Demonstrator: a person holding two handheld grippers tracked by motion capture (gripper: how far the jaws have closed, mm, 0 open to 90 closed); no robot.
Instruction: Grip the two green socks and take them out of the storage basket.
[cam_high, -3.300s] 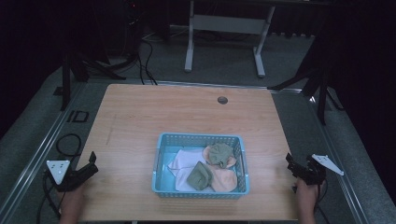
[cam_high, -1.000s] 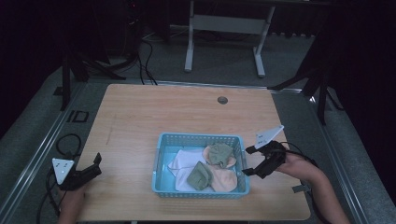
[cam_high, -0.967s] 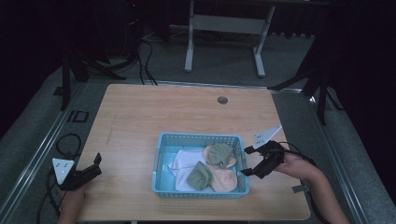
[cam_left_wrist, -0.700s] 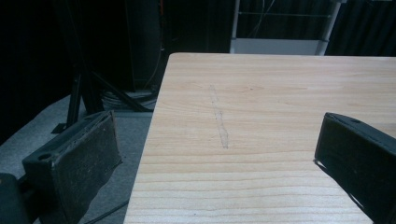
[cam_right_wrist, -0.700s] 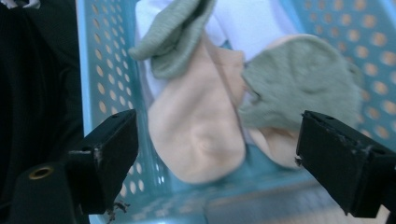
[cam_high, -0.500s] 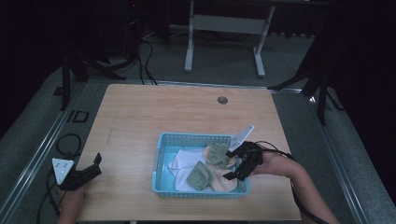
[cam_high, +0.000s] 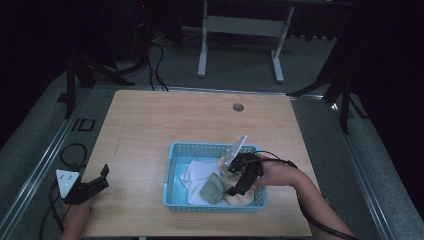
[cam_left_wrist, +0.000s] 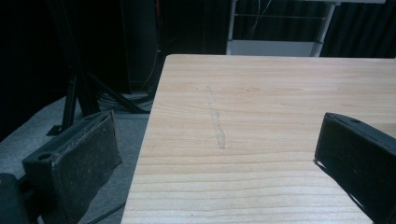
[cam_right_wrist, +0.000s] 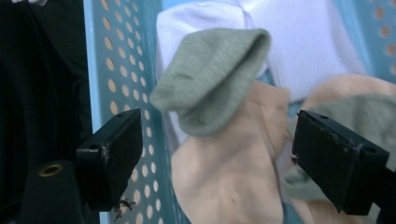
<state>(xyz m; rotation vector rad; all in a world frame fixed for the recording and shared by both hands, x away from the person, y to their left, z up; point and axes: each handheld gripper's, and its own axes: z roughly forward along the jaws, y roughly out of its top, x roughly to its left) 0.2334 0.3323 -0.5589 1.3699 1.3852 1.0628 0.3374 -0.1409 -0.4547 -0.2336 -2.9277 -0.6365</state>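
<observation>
Currently, item one: a green sock (cam_right_wrist: 212, 74), lying in the blue basket (cam_high: 172, 170) on top of a peach sock (cam_right_wrist: 233, 172), with white cloth (cam_right_wrist: 299, 42) behind it and a second green piece at the right jaw; I have my right gripper (cam_right_wrist: 217, 158) hanging over this pile, jaws spread wide, gripping nothing, the basket's perforated wall just beside its left jaw. Item two: my left gripper (cam_left_wrist: 217, 158), likewise wide open and empty, at the wooden table (cam_high: 200, 125)'s near left edge, well apart from the basket.
</observation>
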